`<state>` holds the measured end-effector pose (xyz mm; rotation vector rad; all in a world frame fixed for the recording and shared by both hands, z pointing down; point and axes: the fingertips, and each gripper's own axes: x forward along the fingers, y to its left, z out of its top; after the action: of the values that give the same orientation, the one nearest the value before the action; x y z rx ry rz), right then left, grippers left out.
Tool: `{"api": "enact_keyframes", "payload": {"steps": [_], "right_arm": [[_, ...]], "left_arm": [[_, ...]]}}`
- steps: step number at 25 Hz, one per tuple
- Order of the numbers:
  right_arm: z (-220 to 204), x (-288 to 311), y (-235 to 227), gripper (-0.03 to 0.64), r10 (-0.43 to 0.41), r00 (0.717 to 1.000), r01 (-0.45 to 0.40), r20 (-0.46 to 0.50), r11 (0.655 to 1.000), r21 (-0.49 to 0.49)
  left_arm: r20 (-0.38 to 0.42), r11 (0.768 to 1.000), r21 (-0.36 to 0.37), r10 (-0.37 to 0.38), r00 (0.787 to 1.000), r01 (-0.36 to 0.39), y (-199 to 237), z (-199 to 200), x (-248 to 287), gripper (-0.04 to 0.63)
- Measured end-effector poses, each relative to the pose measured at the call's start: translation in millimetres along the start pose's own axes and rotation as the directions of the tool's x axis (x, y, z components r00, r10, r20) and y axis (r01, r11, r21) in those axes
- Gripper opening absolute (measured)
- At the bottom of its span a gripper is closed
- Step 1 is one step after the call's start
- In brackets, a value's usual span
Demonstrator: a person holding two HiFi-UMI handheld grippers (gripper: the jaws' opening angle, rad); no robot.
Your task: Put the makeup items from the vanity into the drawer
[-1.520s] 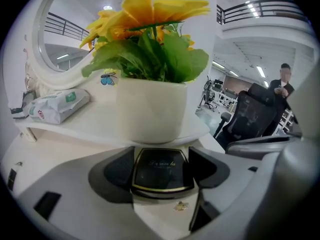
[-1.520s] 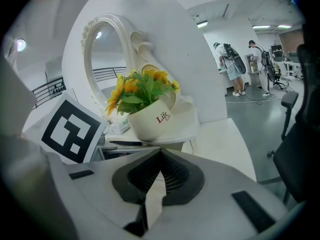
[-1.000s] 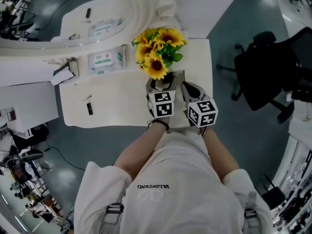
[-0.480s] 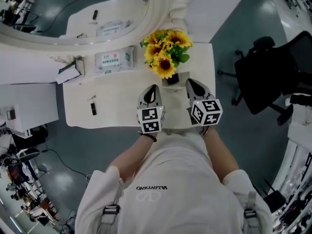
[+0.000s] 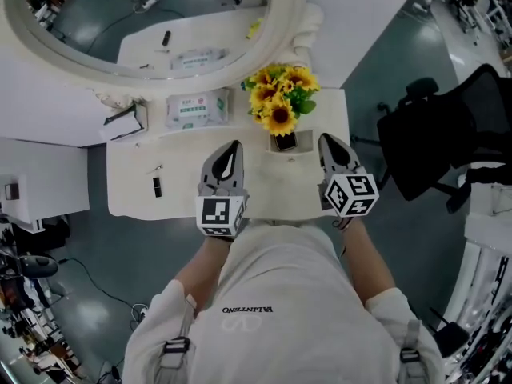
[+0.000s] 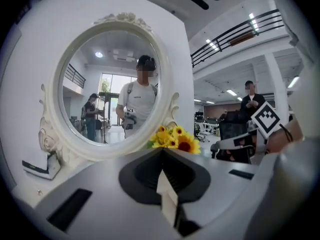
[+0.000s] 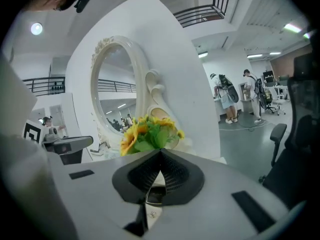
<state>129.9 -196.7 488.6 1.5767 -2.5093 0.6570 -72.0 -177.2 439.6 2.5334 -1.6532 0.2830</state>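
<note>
A small black makeup item (image 5: 157,187) lies on the left part of the white vanity top (image 5: 128,194), with a tiny thin item (image 5: 152,169) just behind it. My left gripper (image 5: 230,152) hangs over the middle of the top, right of those items and apart from them. In the left gripper view its jaws (image 6: 162,151) meet, shut, with nothing between them. My right gripper (image 5: 329,144) is over the top's right end, beside the sunflowers (image 5: 280,102). Its jaws (image 7: 160,154) also stand shut and empty. No drawer shows.
A big oval mirror (image 5: 160,22) stands behind the vanity. A tissue pack (image 5: 196,110) and an open case (image 5: 124,118) lie at the back left, and the flowers stand in a dark vase (image 5: 284,141). A black office chair (image 5: 432,134) is on the right.
Both grippers have risen from the vanity's front edge and spread apart. The left one has swung leftwards away from the vase; the right one has shifted slightly right.
</note>
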Motion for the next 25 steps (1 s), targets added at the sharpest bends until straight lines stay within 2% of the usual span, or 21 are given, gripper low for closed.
{"api": "enact_keyframes", "payload": {"steps": [4, 6, 10, 15, 20, 25], "right_arm": [[48.7, -21.7, -0.9, 0.011, -0.022, 0.995, 0.027, 0.099, 0.998, -0.058], [72.6, -32.3, -3.0, 0.011, -0.033, 0.989, 0.045, 0.146, 0.996, -0.080], [114.1, -50.6, -1.6, 0.011, -0.043, 0.971, 0.070, 0.234, 0.992, -0.109], [142.1, -68.9, 7.4, 0.011, -0.040, 0.951, 0.092, 0.307, 0.983, -0.157], [147.1, -77.9, 10.7, 0.011, -0.047, 0.937, 0.105, 0.346, 0.983, -0.150], [146.2, -83.7, 11.7, 0.011, -0.050, 0.935, 0.108, 0.350, 0.983, -0.148]], "left_arm": [[0.080, 0.999, 0.010, 0.049, 0.996, -0.050, 32.0, 29.7, -20.6, 0.003], [0.120, 0.999, 0.012, 0.051, 0.992, -0.053, 44.3, 42.7, -30.3, 0.003], [0.195, 0.996, 0.073, 0.038, 0.980, -0.053, 59.0, 72.4, -47.4, 0.003], [0.280, 0.997, 0.039, 0.050, 0.959, -0.063, 78.9, 107.6, -66.5, 0.003], [0.310, 0.999, 0.016, 0.033, 0.950, -0.040, 94.4, 120.1, -75.4, 0.003], [0.279, 0.996, 0.000, 0.081, 0.957, -0.085, 110.4, 111.6, -82.6, 0.003]]}}
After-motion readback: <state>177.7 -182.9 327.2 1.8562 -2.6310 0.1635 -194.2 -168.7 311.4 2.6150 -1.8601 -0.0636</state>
